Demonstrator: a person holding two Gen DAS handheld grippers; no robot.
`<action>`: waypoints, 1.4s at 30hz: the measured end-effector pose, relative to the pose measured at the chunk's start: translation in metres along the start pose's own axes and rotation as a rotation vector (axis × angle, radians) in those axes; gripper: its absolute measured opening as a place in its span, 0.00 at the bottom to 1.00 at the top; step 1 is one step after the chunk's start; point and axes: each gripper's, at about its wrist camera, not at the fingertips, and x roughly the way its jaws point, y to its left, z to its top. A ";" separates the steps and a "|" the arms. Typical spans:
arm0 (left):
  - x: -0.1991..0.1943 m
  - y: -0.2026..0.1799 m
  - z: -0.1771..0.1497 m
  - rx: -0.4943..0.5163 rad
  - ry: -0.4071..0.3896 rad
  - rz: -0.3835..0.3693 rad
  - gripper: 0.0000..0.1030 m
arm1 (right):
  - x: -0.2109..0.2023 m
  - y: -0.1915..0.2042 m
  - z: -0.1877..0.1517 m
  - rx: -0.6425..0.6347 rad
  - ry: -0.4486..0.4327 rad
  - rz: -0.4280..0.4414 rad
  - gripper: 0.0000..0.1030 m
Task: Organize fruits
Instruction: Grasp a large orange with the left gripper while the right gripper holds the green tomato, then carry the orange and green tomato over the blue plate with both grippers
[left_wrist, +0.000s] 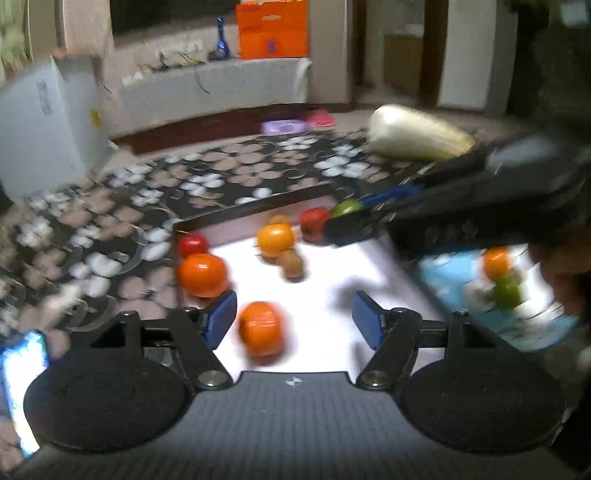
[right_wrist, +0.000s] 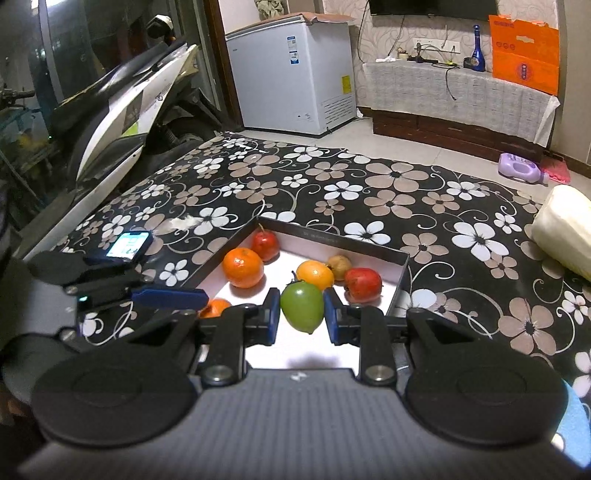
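R gripper (right_wrist: 301, 312): fingers (right_wrist: 272, 314) clenched on a green fruit (right_wrist: 302, 309), pads pressing it on both sides, held just above the white floor of the box (right_wrist: 332, 242). In the L wrist view the same green fruit (left_wrist: 345, 208) shows at the tip of the R gripper (left_wrist: 351, 225), which reaches in from the right over the box's far end.

L gripper (left_wrist: 293, 321): fingers (left_wrist: 221, 317) released, jaws apart w/ nothing between the pads. It hangs over the near part of the box (left_wrist: 255, 206); an orange fruit (left_wrist: 260, 328) lies just ahead, closer to the left pad, not touching it as far as the blur lets me tell.

Inside the box, near to far (R wrist view): an orange fruit partly hidden behind the L finger, then a big orange one (right_wrist: 243, 267) by the left wall w/ a red fruit (right_wrist: 265, 245) behind it in the far corner. Mid-box, a yellow-orange fruit (right_wrist: 315, 275), a small brown fruit (right_wrist: 340, 266) just behind it, and a red fruit (right_wrist: 362, 283) near the right wall.

Right of the box in the L wrist view: a blue plate (left_wrist: 454, 280) w/ an orange and a green fruit on it, blurred.

Everything sits on a flower-patterned black cloth (right_wrist: 406, 199) over the bench. A phone (right_wrist: 129, 246) w/ lit screen lies left of the box; a pale long melon (right_wrist: 565, 230) lies far right. Beyond: white chest freezer (right_wrist: 291, 74), orange bag (right_wrist: 524, 53), blue bottle (right_wrist: 476, 48).
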 end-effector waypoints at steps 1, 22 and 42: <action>0.005 -0.002 -0.001 0.008 0.026 0.009 0.72 | 0.000 -0.001 0.000 0.002 0.000 -0.002 0.27; 0.028 -0.008 0.000 -0.018 0.124 0.073 0.42 | -0.006 -0.008 -0.005 0.002 0.018 -0.004 0.27; -0.028 -0.019 -0.009 -0.117 0.083 0.136 0.42 | -0.027 0.015 -0.023 -0.002 0.000 -0.011 0.27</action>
